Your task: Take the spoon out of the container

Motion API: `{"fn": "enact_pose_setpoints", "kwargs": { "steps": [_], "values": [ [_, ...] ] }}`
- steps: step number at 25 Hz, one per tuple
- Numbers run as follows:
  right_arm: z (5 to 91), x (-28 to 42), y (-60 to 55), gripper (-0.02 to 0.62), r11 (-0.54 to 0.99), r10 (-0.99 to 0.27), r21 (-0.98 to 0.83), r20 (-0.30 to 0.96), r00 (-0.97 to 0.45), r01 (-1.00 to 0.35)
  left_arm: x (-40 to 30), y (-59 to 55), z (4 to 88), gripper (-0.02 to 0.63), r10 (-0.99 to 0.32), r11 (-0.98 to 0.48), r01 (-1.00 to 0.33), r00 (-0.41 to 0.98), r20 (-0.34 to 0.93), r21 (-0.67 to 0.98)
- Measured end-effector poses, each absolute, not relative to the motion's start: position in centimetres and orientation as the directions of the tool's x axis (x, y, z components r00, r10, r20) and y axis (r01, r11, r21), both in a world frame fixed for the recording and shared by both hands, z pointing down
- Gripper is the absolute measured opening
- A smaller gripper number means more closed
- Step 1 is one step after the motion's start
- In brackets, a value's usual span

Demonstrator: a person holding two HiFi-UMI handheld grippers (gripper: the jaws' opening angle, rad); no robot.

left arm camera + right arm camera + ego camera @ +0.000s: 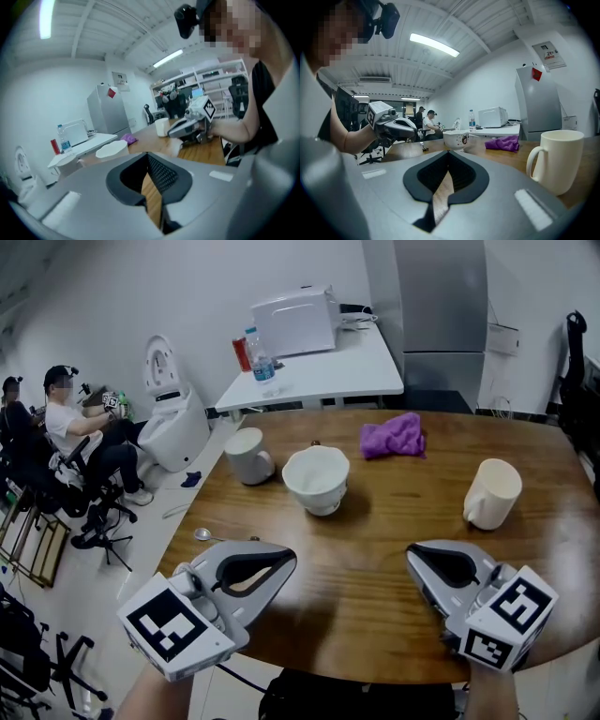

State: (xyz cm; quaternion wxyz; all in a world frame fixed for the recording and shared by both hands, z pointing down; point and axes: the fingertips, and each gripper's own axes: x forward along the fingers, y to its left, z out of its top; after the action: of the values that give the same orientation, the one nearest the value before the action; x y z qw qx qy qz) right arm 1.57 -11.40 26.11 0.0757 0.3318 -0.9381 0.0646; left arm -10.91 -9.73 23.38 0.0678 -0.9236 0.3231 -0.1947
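A silver spoon (204,534) lies flat on the brown wooden table (375,577), close to its left edge. It is outside every container. A white bowl (316,479) stands mid-table, with a white cup (248,456) to its left and a white mug (491,493) at the right. My left gripper (281,563) hovers over the table's near left, just right of the spoon, shut with nothing in it. My right gripper (417,559) is at the near right, also shut and holding nothing. Wood shows through the narrow slit of each gripper's jaws (151,190) (443,187).
A purple cloth (394,435) lies behind the bowl. Beyond the table stands a white side table (337,371) with a white appliance (295,320) and a water bottle (262,360). A person (80,427) sits on a chair at the far left.
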Motion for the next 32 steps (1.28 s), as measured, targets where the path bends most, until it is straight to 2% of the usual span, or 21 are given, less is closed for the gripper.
{"fn": "enact_pose_setpoints", "kwargs": {
  "steps": [3,8,32],
  "values": [
    [26.1,1.2,-11.0,0.002,0.792,-0.586,-0.072,0.188,-0.788,-0.606,-9.3,-8.9,23.1,0.012,-0.606,-0.795,-0.589,0.767,0.211,-0.141],
    [26.1,0.7,-10.0,0.002,0.823,-0.542,-0.071,0.193,-0.818,-0.563,-7.8,-8.3,24.1,0.012,-0.607,-0.793,-0.608,0.781,0.144,-0.046],
    [26.1,0.4,-9.6,0.002,0.837,-0.522,-0.07,0.193,-0.831,-0.542,-6.5,-8.8,26.0,0.012,-0.569,-0.814,-0.58,0.81,0.138,0.047]
  ]
}}
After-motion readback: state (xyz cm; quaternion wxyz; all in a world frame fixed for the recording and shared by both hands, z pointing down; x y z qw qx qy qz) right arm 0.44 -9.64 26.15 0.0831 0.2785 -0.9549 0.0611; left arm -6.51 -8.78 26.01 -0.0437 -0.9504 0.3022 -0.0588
